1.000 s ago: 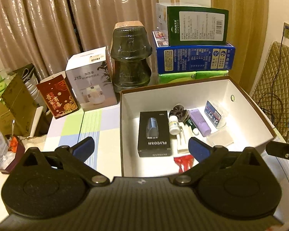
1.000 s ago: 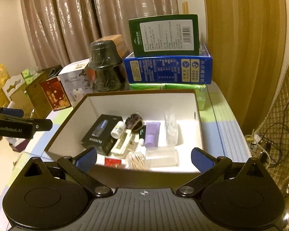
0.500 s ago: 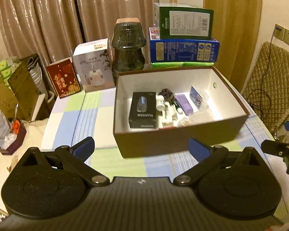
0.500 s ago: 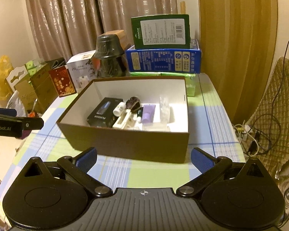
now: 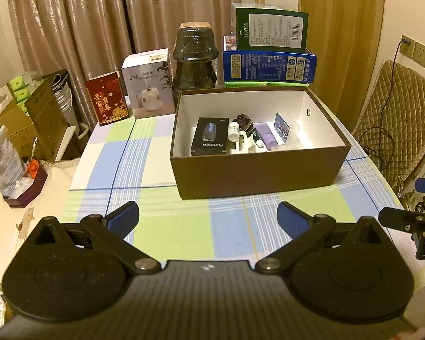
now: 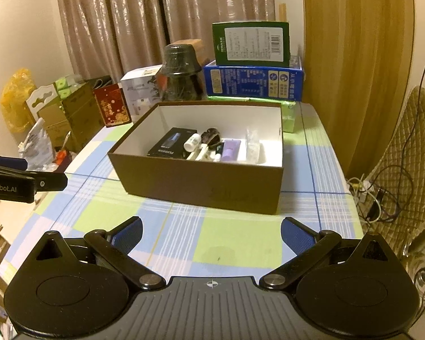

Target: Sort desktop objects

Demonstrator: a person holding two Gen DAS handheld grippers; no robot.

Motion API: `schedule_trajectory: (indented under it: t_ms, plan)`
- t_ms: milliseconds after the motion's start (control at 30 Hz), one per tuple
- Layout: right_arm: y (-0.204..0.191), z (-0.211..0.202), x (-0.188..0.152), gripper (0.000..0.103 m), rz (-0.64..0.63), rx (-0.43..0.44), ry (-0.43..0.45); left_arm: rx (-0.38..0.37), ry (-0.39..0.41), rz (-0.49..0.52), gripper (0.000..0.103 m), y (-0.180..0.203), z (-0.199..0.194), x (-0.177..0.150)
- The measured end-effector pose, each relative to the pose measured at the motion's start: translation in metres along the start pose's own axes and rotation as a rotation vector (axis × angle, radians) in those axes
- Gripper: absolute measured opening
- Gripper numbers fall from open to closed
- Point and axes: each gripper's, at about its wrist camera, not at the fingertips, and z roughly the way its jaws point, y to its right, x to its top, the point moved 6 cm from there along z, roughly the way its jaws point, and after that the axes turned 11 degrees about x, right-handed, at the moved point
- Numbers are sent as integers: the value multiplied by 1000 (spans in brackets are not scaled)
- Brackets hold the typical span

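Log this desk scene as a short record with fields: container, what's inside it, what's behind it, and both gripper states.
container: open brown cardboard box on checked tablecloth
inside: black Flyco carton, small white bottle, lilac tube
behind: blue carton with green carton on top
left gripper: open, empty
right gripper: open, empty

Brown curtains (image 5: pixel 99 28), green box (image 5: pixel 270 29) stacked on blue box (image 5: pixel 269 66), dark jar (image 5: pixel 195 56), quilted chair (image 5: pixel 396 124), wall socket (image 5: pixel 416 52)
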Motion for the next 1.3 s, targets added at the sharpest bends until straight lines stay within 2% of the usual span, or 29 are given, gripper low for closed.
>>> schedule_trajectory:
  t_ms: [300,700,1300]
  plan:
    - [-12,-17,-23,101,-26,6,-13,6,-19,-13,102,4,-24,-30]
    - [-18,-34,-44,101,-39,7,-18,6,-13,-2,102,17,-47,-53]
    - [-22,-41,-64,101,-29,7,-43,0,-46,5,102,23,-54,-76]
